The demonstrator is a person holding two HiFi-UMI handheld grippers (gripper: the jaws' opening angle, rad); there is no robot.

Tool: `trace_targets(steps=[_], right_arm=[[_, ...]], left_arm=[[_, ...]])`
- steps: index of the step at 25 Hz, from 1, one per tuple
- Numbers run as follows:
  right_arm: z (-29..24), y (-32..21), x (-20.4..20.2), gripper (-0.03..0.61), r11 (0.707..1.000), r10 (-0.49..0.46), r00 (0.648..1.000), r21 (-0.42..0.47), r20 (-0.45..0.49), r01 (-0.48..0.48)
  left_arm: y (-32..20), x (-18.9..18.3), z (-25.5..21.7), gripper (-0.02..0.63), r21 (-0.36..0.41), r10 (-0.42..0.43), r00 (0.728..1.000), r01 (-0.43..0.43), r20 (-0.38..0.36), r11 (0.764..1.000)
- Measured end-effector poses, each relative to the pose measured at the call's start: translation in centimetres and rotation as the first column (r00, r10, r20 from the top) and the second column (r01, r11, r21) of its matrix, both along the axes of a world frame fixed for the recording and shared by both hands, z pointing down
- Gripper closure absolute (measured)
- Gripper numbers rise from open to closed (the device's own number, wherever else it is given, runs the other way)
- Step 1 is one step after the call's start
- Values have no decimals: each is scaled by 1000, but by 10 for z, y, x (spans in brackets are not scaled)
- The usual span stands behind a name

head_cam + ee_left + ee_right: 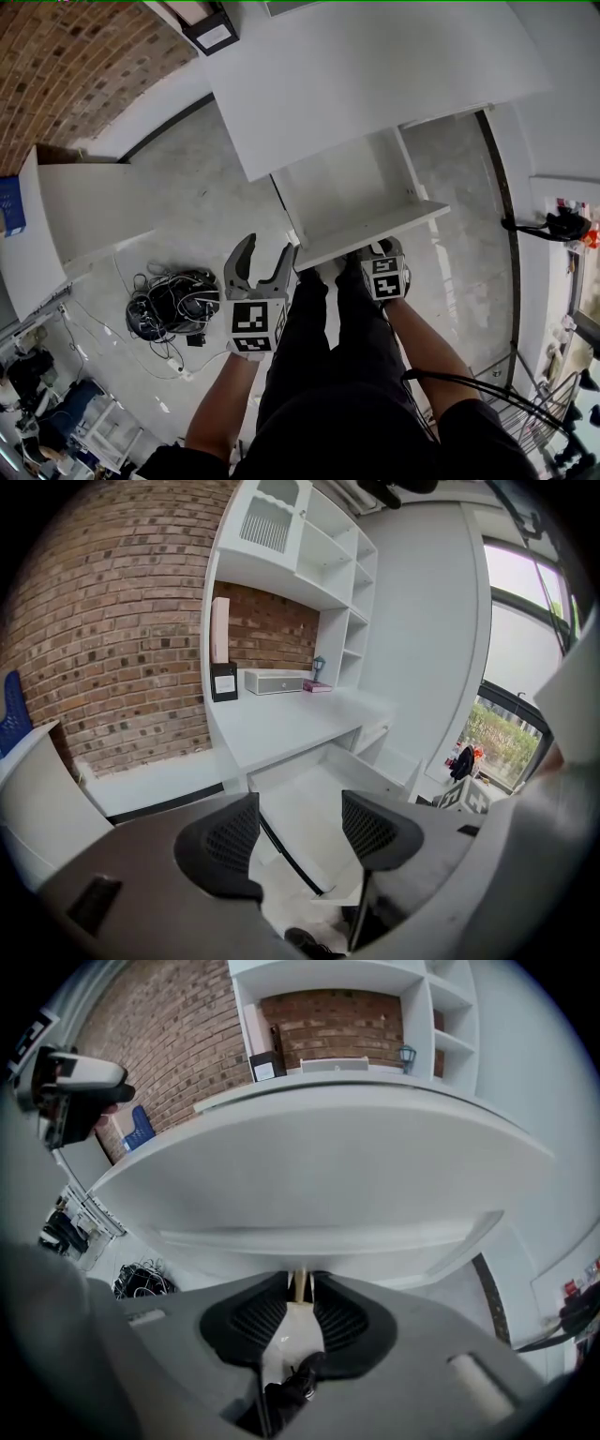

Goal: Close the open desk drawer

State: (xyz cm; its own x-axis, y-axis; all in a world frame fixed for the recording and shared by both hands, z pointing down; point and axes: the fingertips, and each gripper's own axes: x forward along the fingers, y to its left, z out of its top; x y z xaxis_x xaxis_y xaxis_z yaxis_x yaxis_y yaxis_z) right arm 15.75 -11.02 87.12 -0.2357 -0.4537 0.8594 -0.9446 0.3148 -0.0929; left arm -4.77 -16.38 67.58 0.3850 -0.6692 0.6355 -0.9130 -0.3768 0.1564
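Observation:
The white drawer (pixel 352 192) stands pulled out from under the white desk (pixel 375 75), with its front panel (pixel 375 232) nearest me. My right gripper (pixel 377 251) sits at that panel's near edge; its jaws are hidden below the marker cube. In the right gripper view the narrow jaws of my right gripper (pixel 300 1290) pinch a thin strip of the drawer front (pixel 358 1248). My left gripper (pixel 267 246) hangs open and empty to the left of the drawer's corner. Between the wide jaws of my left gripper (pixel 300 808) the drawer wall (pixel 370 772) shows.
A bundle of black cables (pixel 173 305) lies on the grey floor at the left. A white cabinet (pixel 84 206) stands further left, below the brick wall (pixel 75 66). The person's dark legs (pixel 328 347) stand right before the drawer. A wire rack (pixel 539 403) is at the lower right.

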Motion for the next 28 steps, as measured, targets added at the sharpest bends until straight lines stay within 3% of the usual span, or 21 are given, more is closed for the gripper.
trace_targets(steps=[28], right_arm=[[-3, -167, -52, 495, 998, -36, 998, 57, 50, 34]], left_arm=[[-43, -42, 24, 344, -42, -112, 994, 111, -7, 993]])
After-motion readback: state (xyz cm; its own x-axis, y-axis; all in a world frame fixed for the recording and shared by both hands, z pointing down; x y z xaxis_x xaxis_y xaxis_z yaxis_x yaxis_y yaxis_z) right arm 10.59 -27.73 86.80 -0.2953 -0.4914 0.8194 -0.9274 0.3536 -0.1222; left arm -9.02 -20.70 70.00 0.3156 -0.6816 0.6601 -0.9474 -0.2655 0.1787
